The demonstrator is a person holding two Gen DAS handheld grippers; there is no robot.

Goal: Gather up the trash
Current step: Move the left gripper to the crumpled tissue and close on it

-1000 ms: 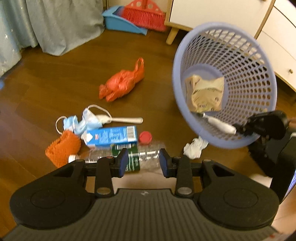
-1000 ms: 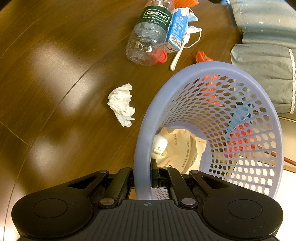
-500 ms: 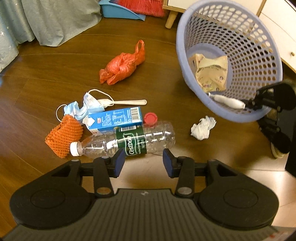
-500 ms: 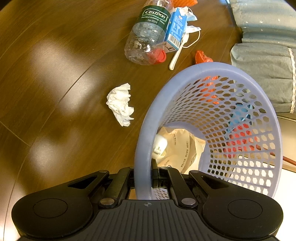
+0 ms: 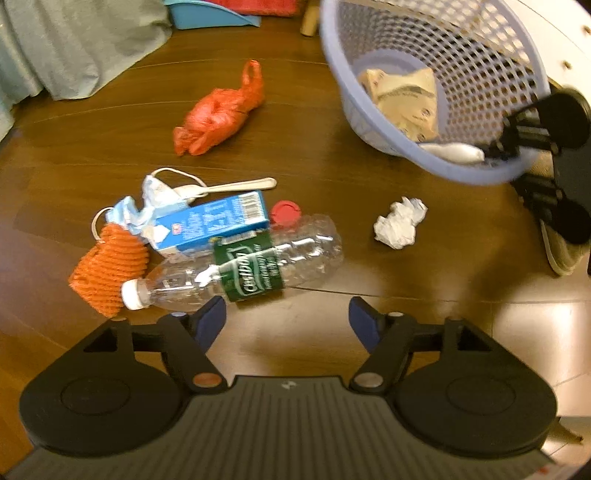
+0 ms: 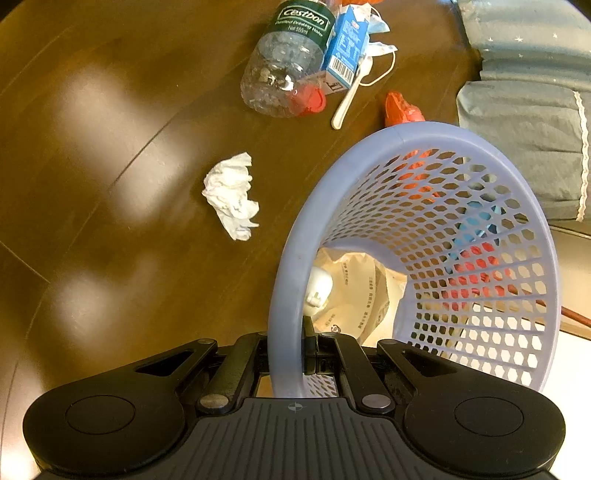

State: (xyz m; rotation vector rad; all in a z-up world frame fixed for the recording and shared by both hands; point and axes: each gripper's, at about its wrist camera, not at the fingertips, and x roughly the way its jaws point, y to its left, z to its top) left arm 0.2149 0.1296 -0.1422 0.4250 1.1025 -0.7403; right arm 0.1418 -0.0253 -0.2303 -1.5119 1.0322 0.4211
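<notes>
A lavender mesh basket, tilted and off the floor, holds a crumpled beige paper bag. Below its rim lies a crumpled white tissue; farther off, a crushed clear Cestbon bottle lies on its side, touching a blue carton.

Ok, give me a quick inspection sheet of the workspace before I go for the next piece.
Surface: dark wood floor, glare patches.
Job's things: lavender basket tilted, crumpled paper bag inside; bottle, blue carton, face mask, white spoon, red cap, orange mesh, red plastic bag, tissue wad on floor.
Clutter: blue dustpan.
Grippers: left tool open, empty; right tool shut on basket rim.
Cables: nothing seen.
Surroundings: grey-green fabric, white cabinet, shoe.
</notes>
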